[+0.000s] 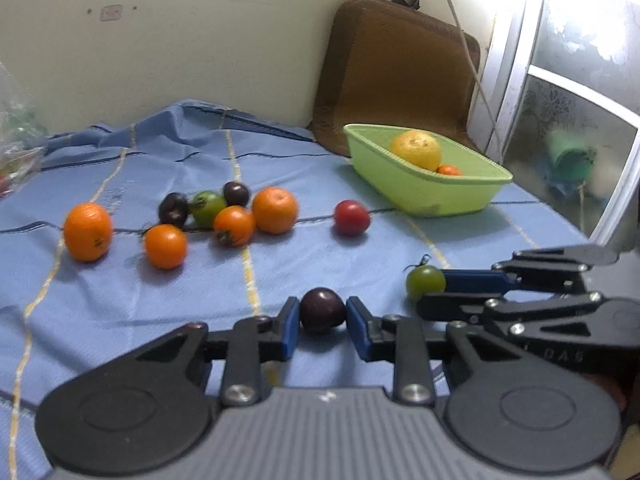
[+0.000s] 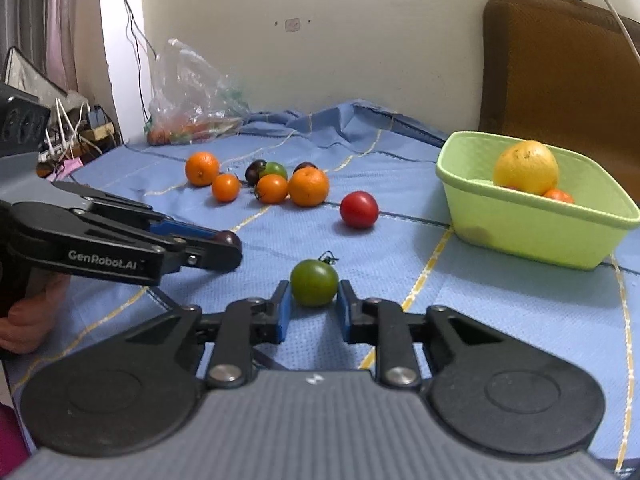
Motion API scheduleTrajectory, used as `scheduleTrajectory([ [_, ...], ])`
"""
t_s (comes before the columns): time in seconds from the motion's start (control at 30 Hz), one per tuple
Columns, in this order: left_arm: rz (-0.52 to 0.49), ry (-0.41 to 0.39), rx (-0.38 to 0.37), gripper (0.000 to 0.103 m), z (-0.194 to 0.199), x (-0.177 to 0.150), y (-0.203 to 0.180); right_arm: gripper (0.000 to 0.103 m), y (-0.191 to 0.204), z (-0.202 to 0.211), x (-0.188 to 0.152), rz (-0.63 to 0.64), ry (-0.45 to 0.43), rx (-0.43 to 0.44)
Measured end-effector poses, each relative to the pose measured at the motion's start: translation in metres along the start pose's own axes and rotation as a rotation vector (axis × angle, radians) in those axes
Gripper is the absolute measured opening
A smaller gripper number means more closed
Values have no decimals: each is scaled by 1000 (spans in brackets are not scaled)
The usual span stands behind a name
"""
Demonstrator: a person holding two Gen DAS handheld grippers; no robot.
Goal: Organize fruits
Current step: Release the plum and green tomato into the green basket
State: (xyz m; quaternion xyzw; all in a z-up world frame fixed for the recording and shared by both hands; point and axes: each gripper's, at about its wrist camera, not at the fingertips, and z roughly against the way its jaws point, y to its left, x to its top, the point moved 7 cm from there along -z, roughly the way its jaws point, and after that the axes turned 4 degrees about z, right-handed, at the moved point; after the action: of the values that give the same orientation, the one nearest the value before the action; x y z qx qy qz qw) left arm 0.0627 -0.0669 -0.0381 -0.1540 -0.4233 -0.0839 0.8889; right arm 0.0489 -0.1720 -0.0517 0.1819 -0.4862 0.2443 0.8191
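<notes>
My left gripper (image 1: 322, 318) is shut on a dark purple tomato (image 1: 322, 310), low over the blue cloth; it also shows in the right wrist view (image 2: 224, 246). My right gripper (image 2: 313, 300) is shut on a green tomato (image 2: 314, 282), which also shows in the left wrist view (image 1: 425, 281). A green basket (image 1: 424, 184) (image 2: 532, 224) at the right holds a yellow citrus (image 1: 416, 148) and a small orange fruit (image 1: 449, 169). A red tomato (image 1: 351, 217) lies alone. A cluster of oranges, orange tomatoes, a green tomato and dark tomatoes (image 1: 236, 210) lies at the centre left.
A brown cushion (image 1: 400, 64) leans on the wall behind the basket. A clear plastic bag (image 2: 192, 96) with produce lies at the far left of the cloth. A window frame (image 1: 560, 92) and a hanging cable stand at the right. Clutter and wires sit past the left edge.
</notes>
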Motion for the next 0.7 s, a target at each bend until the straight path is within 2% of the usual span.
scheduleTrajectory([
  [0.2,1,-10,-85,26,-16,42,-31,26,-23,23,14,-27,-148,-68],
  [0.37,5,-25,-174,26,-50,91,-65,27,-66,34,32,-32,-227,-209],
  [0.53,12,4,-165,26,-98,119,-83,28,-105,30,41,-66,-238,-304],
  [0.63,19,20,-143,27,-120,123,-84,30,-118,23,34,-109,-229,-307],
  [0.7,13,30,-129,37,-129,122,-85,36,-121,19,30,-110,-216,-319],
])
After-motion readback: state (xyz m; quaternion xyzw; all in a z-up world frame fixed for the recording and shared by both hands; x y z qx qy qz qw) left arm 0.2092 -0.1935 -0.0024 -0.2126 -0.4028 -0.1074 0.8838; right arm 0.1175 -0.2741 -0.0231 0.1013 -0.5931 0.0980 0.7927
